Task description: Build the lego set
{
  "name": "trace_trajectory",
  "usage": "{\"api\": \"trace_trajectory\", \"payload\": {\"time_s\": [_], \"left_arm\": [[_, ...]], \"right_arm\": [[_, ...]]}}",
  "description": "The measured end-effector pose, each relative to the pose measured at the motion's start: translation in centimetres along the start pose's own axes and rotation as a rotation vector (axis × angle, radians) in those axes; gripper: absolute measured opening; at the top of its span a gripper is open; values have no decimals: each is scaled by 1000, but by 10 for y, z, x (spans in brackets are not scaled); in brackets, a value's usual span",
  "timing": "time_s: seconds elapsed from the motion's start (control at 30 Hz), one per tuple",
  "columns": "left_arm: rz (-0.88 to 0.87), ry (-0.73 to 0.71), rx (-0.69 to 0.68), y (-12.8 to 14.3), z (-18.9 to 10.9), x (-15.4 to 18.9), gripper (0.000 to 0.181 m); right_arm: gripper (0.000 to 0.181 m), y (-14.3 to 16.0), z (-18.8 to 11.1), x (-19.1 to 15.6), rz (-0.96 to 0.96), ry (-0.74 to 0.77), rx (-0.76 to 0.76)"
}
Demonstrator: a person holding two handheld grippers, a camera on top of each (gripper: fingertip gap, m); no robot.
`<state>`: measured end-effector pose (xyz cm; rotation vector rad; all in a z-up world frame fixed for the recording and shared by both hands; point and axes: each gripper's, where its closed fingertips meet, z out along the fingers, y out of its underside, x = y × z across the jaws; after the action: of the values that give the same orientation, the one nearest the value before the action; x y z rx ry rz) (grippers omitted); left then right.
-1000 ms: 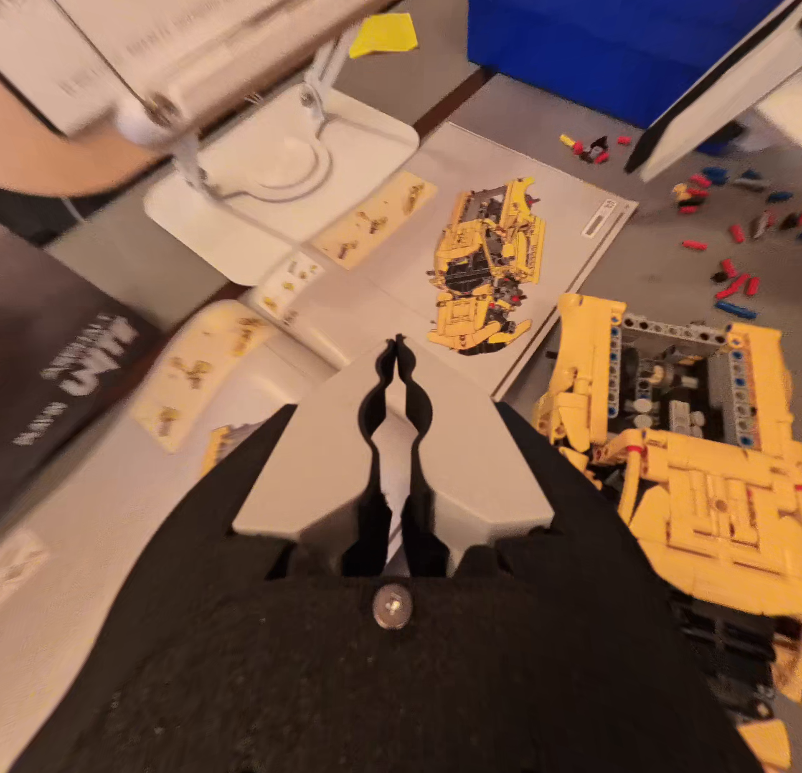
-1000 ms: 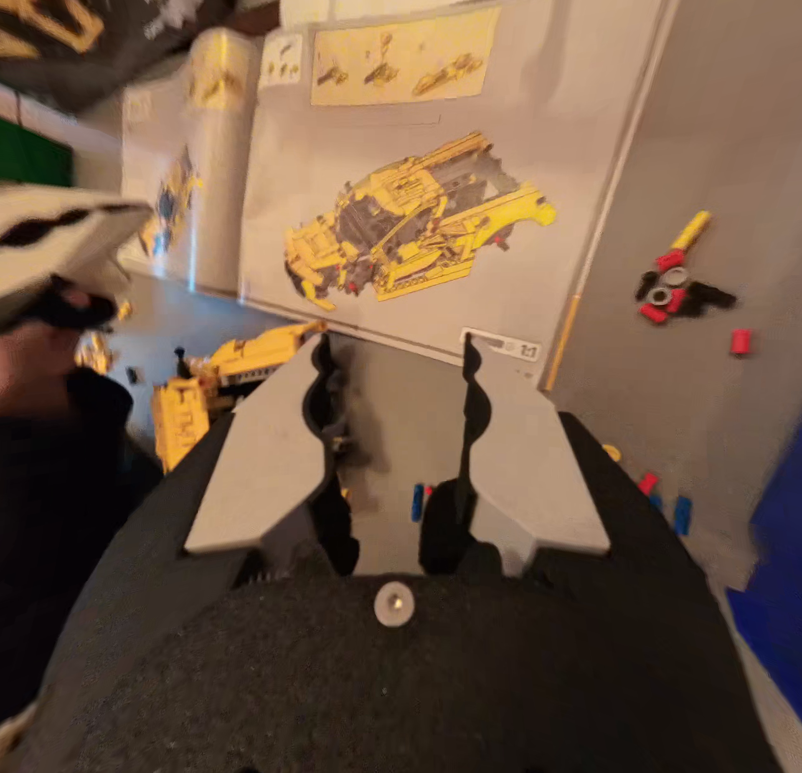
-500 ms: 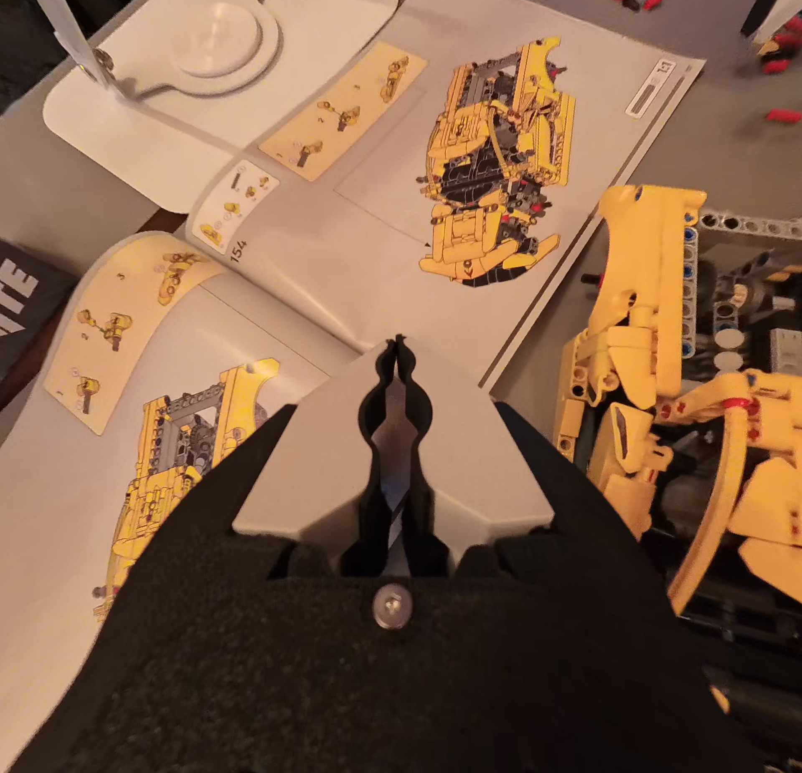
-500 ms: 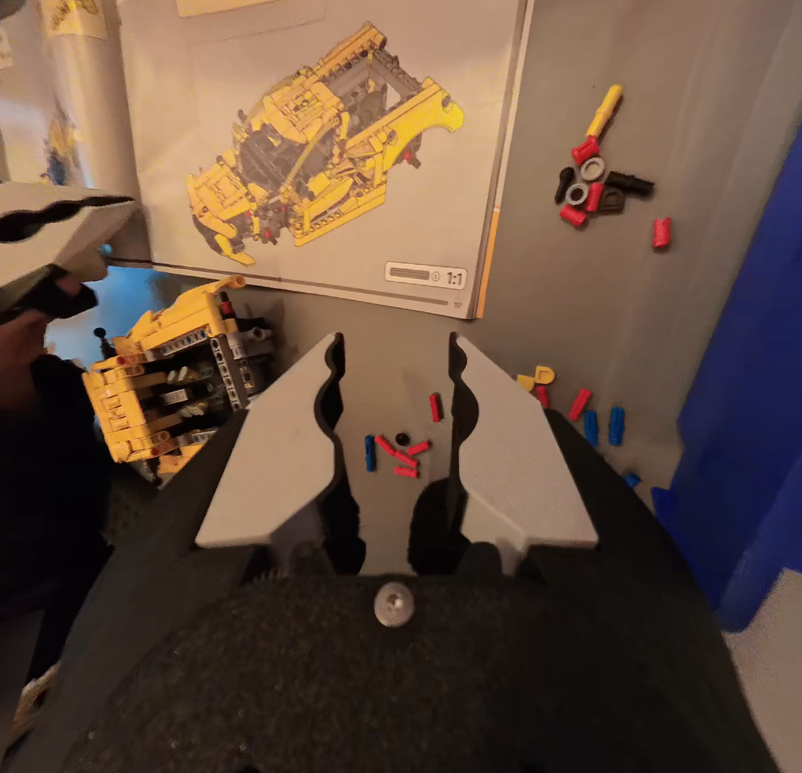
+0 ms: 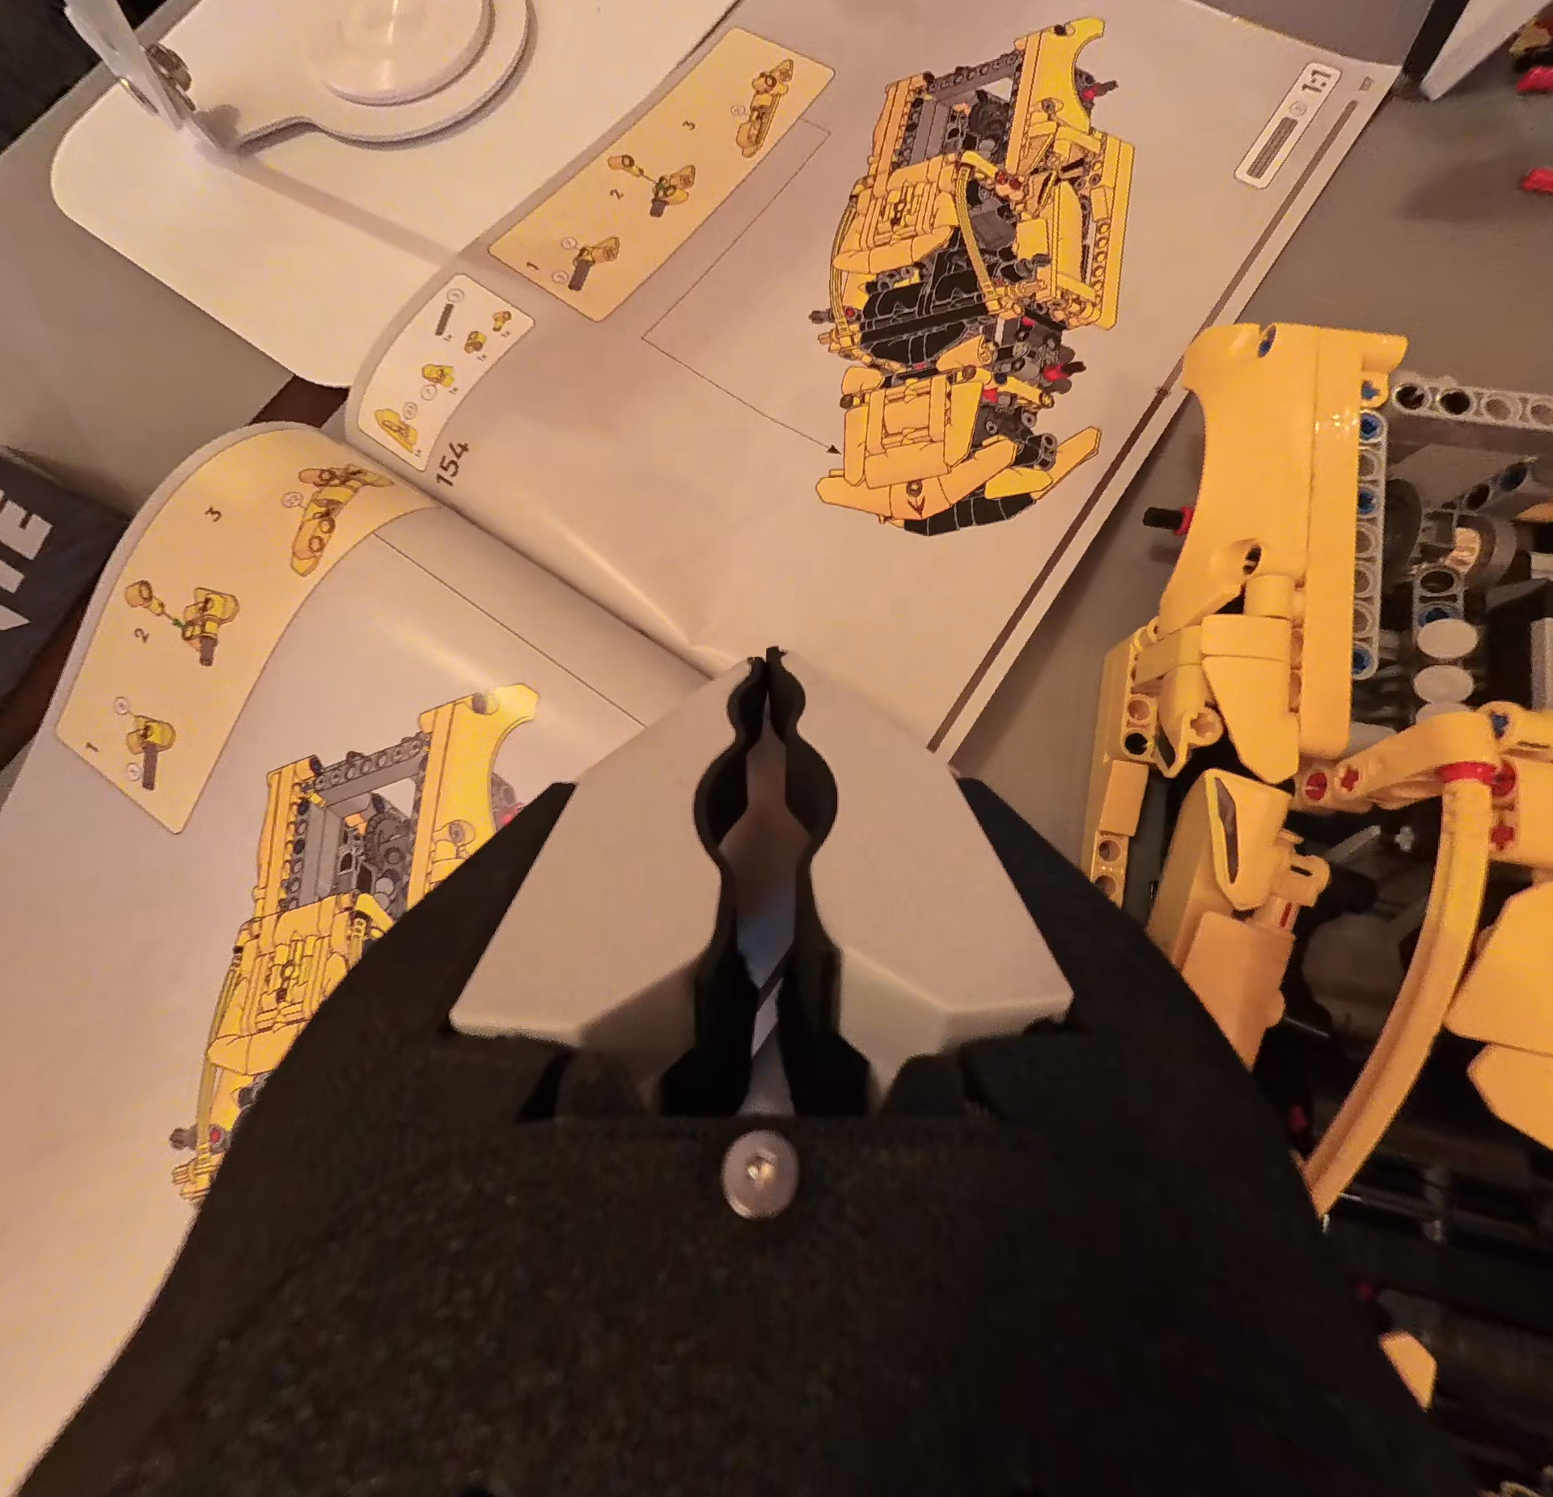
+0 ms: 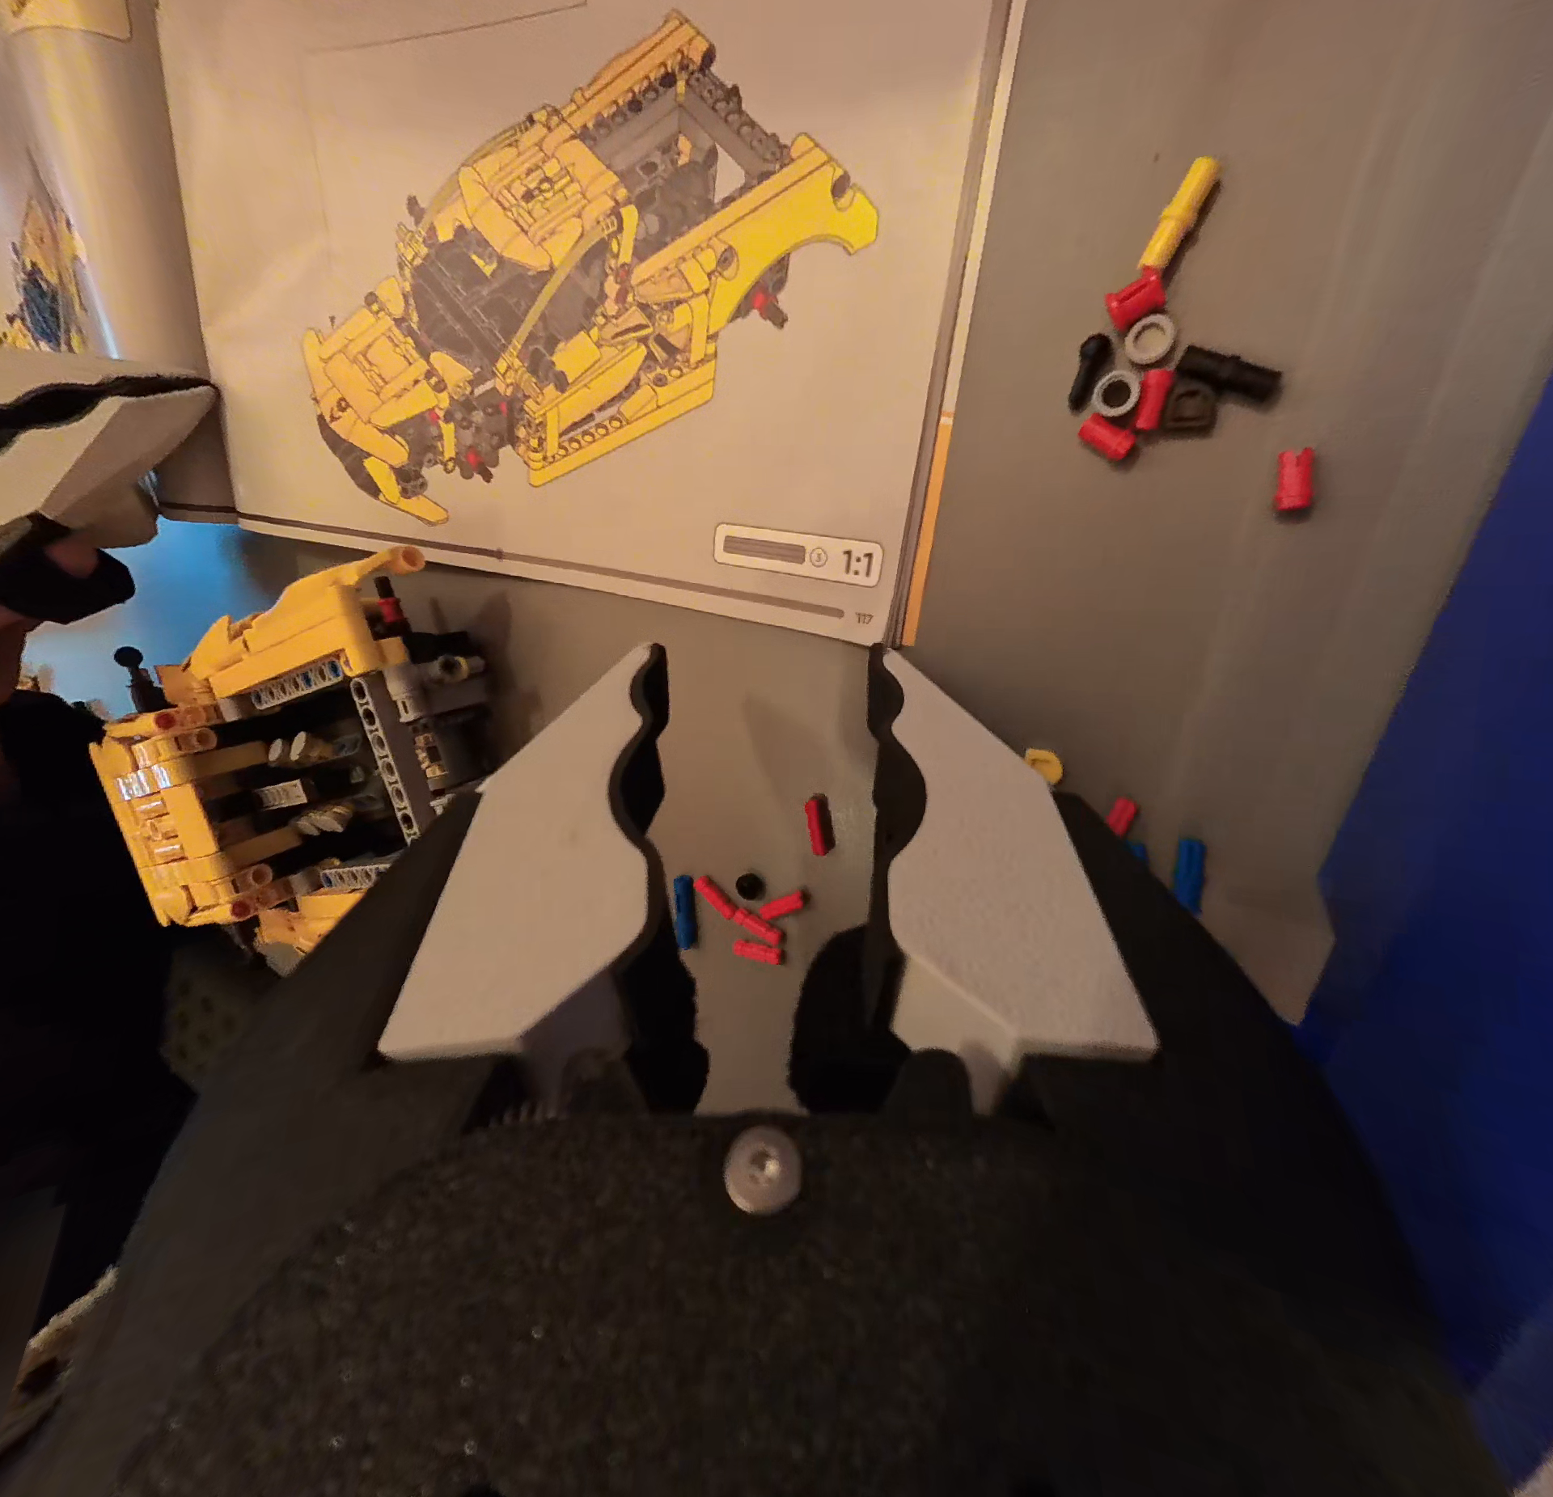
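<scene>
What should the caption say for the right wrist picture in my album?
Open right gripper hovering over small red pins beside the yellow model and instruction booklet.

A grey tabletop point(image 6: 1176, 658) fills both views under warm, dim, yellowish light. In the left wrist view, at 11 o'clock, a white lamp base point(image 5: 277, 188) with a raised round disc lies flat on the surface, a white hinged arm point(image 5: 126, 53) rising from its edge. At 9 o'clock a dark strip of brown wood point(image 5: 298, 402) shows between grey panels. In the right wrist view a blue bin point(image 6: 1445, 910) stands along the 3 o'clock side.
</scene>
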<state>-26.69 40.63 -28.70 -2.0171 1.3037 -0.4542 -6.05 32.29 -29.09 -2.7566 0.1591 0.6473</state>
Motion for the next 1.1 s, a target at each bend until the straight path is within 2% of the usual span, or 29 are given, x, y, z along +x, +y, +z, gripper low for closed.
{"api": "trace_trajectory", "payload": {"time_s": [0.93,1.1], "left_arm": [[-5,7,1,1,0,0,0],[-4,7,1,1,0,0,0]], "right_arm": [[46,-3,3,3,-12,43,-1],[32,-4,1,10,-18,90,-1]]}}
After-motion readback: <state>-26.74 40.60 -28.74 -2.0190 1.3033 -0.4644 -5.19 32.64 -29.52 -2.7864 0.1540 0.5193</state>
